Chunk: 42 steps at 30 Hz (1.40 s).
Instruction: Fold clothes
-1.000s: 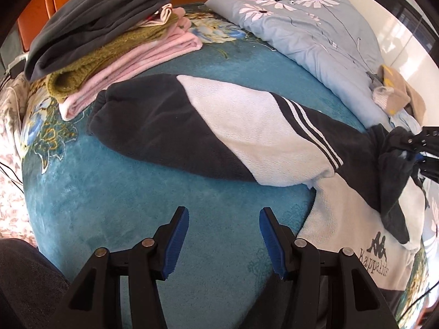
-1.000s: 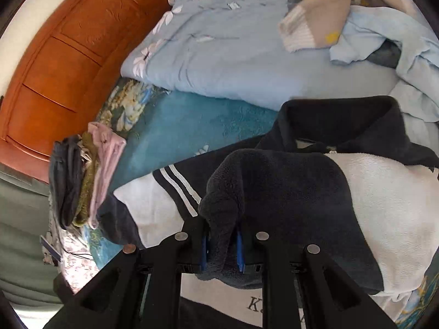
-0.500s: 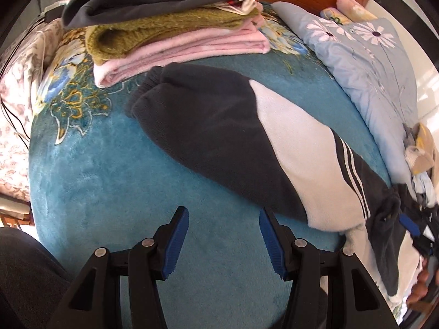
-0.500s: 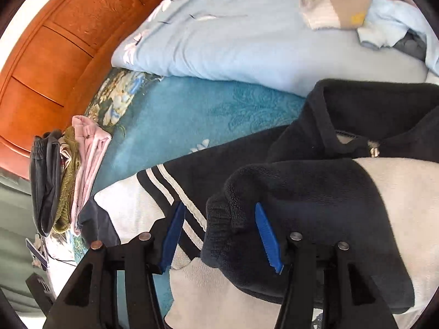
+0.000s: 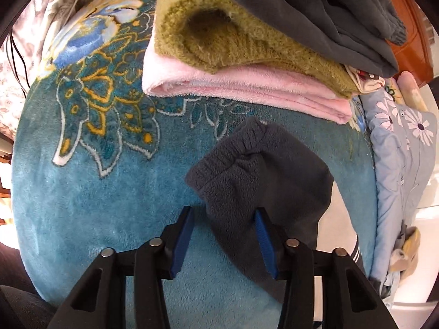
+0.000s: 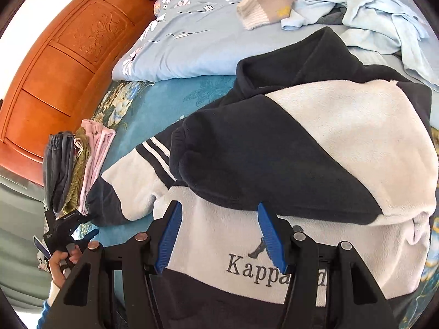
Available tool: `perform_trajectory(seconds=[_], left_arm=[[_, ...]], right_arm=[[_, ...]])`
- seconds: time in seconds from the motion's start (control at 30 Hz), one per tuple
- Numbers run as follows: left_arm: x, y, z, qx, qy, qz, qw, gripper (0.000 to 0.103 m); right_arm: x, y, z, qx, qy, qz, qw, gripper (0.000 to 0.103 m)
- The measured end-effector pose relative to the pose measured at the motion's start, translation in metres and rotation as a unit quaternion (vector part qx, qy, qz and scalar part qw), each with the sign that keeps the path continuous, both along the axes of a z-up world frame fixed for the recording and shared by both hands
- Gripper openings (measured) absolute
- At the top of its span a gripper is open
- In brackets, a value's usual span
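A navy and white Kappa fleece jacket (image 6: 343, 142) lies spread on the teal blanket (image 6: 153, 104). One sleeve lies folded across its chest (image 6: 247, 161). The other sleeve stretches left, and its dark cuff (image 5: 247, 159) shows in the left wrist view. My left gripper (image 5: 223, 242) is open with the cuff end of that sleeve between its fingers, the jaws not closed on it. It also shows small in the right wrist view (image 6: 68, 227). My right gripper (image 6: 219, 235) is open and empty, just above the jacket's chest near the Kappa lettering (image 6: 258, 268).
A stack of folded clothes (image 5: 247, 63), pink, olive and grey, sits just beyond the cuff by the wooden headboard (image 6: 55, 63). A pale blue floral quilt (image 6: 197, 35) with loose clothes (image 6: 356, 11) lies along the far side.
My right gripper opened, let go of the sleeve cuff on the chest and drew back. My left gripper moved forward to the other sleeve's cuff, close to the folded stack.
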<state>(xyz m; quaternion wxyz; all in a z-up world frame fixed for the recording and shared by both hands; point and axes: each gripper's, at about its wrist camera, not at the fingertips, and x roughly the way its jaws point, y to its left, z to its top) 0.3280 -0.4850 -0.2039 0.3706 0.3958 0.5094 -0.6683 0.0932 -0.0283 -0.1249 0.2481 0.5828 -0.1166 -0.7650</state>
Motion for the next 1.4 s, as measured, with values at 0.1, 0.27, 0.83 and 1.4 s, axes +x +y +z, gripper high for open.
perform_trajectory(seconds=[0.1,0.27,0.83,1.4], left_arm=[[-0.003,0.003,0.004,-0.015,-0.004,-0.013,0.9998,0.011],[-0.021,0.035,0.046,-0.096,0.013,-0.071,0.9927,0.008],[-0.212,0.317,0.208,-0.144,0.212,-0.490,0.8330,0.008],[-0.233,0.475,0.129,-0.084,0.080,-0.641,0.7583,0.012]], right_arm=[[0.006,0.003,-0.001,-0.004,-0.007,0.002,1.000,0.059],[0.011,0.003,-0.008,-0.015,-0.022,0.001,1.000,0.059],[0.008,0.095,-0.010,-0.034,-0.031,-0.120,0.992,0.059],[0.045,0.199,-0.032,-0.012,-0.050,-0.230,0.972,0.059]])
